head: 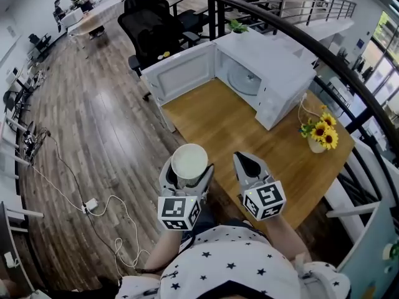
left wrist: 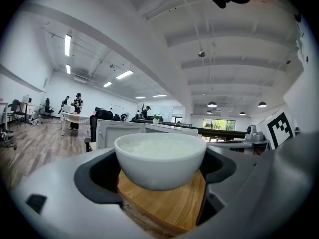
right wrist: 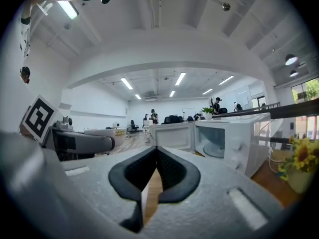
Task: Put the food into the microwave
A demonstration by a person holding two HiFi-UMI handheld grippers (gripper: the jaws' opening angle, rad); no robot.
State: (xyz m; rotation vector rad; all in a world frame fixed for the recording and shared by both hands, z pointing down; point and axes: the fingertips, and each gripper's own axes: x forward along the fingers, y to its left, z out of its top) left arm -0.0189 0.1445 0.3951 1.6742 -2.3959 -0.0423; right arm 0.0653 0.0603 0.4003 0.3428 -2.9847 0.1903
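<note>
Open microwave (head: 262,73) ahead, bowl of rice (head: 189,162) in my left gripper (head: 187,178).
The microwave stands well beyond both grippers, door wide; the bowl of rice sits clamped between my left gripper's jaws, my right gripper (head: 247,162) pinched together, empty.

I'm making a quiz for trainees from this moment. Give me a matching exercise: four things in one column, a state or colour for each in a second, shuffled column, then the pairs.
1 bowl of rice
2 microwave
3 sunflowers
4 right gripper

A door open
B jaws shut, nothing between them
C yellow
D held in the left gripper

Pairs: 1-D, 2-A, 3-C, 4-B
</note>
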